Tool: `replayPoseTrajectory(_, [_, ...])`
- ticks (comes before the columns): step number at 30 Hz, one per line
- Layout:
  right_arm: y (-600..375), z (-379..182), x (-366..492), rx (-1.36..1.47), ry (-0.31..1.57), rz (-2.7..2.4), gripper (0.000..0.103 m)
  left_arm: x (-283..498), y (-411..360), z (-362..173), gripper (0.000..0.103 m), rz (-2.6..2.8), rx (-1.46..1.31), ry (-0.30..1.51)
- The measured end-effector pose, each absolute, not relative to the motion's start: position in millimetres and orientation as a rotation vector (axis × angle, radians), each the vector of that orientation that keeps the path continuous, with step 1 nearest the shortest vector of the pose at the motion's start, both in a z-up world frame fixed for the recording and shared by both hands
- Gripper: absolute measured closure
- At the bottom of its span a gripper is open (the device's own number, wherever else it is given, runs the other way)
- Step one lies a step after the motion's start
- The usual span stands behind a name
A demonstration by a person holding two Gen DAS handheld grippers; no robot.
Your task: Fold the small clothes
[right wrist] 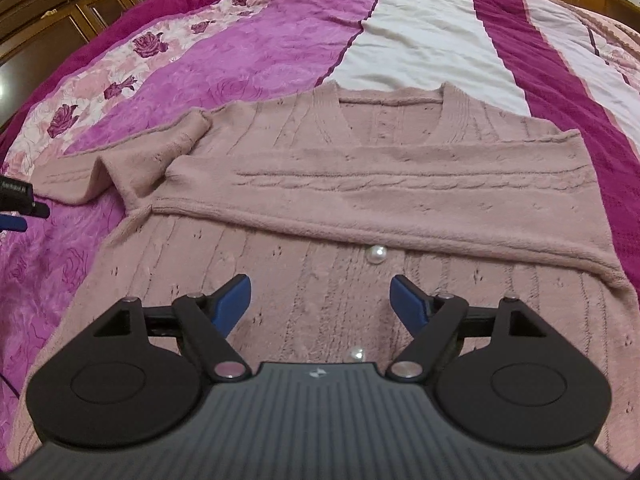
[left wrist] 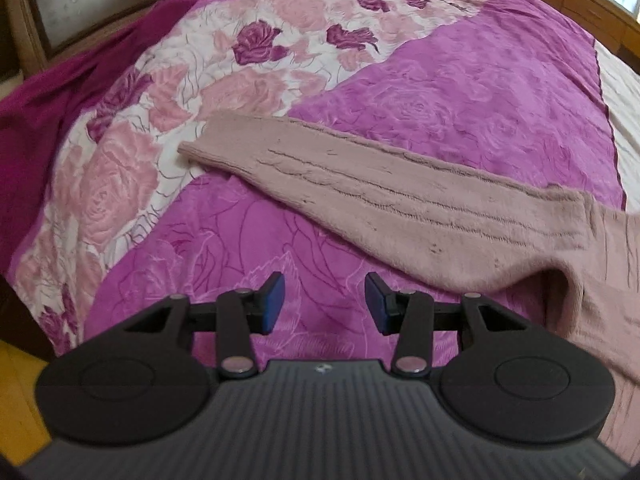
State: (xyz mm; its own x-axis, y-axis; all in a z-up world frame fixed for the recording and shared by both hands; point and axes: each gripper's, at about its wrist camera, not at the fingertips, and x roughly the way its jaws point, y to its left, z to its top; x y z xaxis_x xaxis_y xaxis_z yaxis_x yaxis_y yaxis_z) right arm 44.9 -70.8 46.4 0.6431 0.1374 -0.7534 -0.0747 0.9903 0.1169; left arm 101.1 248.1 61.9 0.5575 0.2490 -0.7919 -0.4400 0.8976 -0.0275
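Note:
A dusty-pink knitted cardigan (right wrist: 320,184) with pearl buttons (right wrist: 376,255) lies flat on the bed. One sleeve is folded across its chest (right wrist: 400,184). The other sleeve (left wrist: 380,196) stretches out to the left over the purple bedspread. My left gripper (left wrist: 325,300) hovers over the bedspread just in front of that outstretched sleeve, open, with nothing between its blue pads. My right gripper (right wrist: 320,300) hangs above the cardigan's lower front, open wide and empty. The left gripper's tip (right wrist: 20,204) shows at the left edge of the right wrist view.
The bedspread (left wrist: 480,92) is purple with a pink rose band (left wrist: 240,80), plus white and magenta stripes (right wrist: 420,40). A wooden headboard and cabinets (right wrist: 80,12) run behind the bed. A wooden-framed panel (left wrist: 60,8) stands at the far left, and floor (left wrist: 16,400) shows beside the bed.

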Motion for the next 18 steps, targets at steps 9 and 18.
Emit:
replayPoseTrajectory(9, [-73.2,33.0,47.2,0.092,0.887,0.105,0.020,114.8,249.4,56.9,0.055,0.400,-0.239,0.901])
replayPoseTrajectory(18, [-72.6,23.6,47.0,0.084,0.895,0.099,0.017,128.8,259.4,51.5,0.055,0.416,-0.268,0.892])
